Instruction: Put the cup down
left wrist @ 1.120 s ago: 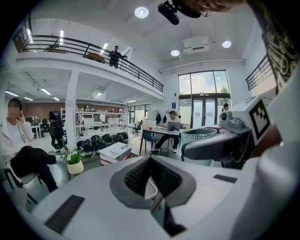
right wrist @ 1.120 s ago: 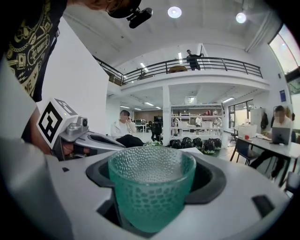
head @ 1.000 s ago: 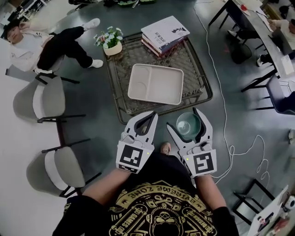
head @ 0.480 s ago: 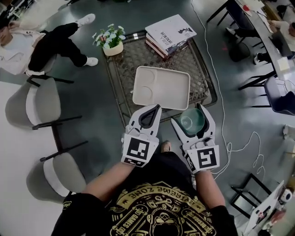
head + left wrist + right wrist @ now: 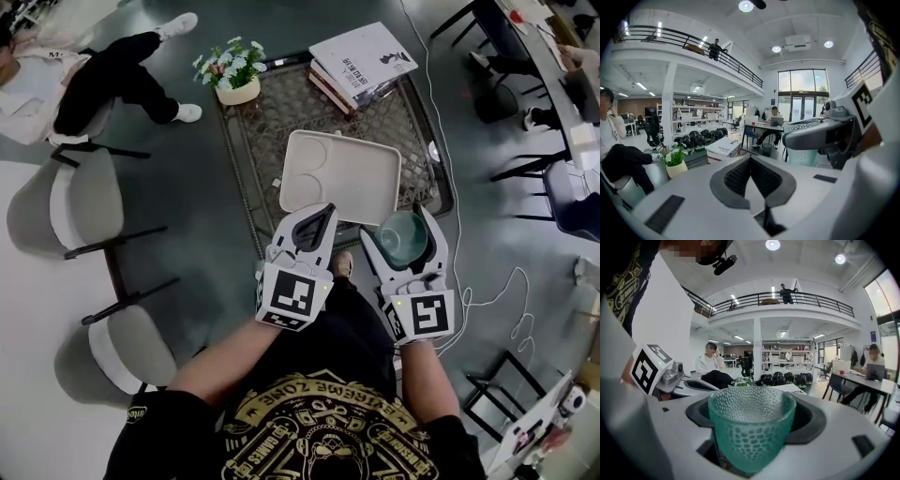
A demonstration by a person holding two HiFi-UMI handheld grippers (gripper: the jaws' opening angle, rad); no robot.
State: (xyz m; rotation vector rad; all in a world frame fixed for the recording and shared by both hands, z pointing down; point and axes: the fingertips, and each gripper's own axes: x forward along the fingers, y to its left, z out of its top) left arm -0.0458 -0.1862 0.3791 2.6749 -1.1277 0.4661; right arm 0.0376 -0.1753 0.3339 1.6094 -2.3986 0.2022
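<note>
At the near edge of the wire table (image 5: 281, 131), the right claw (image 5: 400, 228) grips the green glass cup (image 5: 751, 425) tight between its two jaws, mouth up. From above, the cup hangs by the near right corner of the pale tray (image 5: 366, 178). It is up in the air and not set down yet, as far as I can see.

Beside it on the left, the left claw (image 5: 323, 214) is squeezed shut with nothing in it. Its tip points at the tray's near edge.

A moment back, both claws were short of the table, out over the dark floor. Now the person has stepped nearer and both claws have come forward to the table and tray. That means the cup is at last close to a spot where it can rest. I think the next bit is to lower it softly and then let the jaws go wide. The books (image 5: 361, 61) and the flower pot (image 5: 234, 84) sit at the far side, the same as before.
</note>
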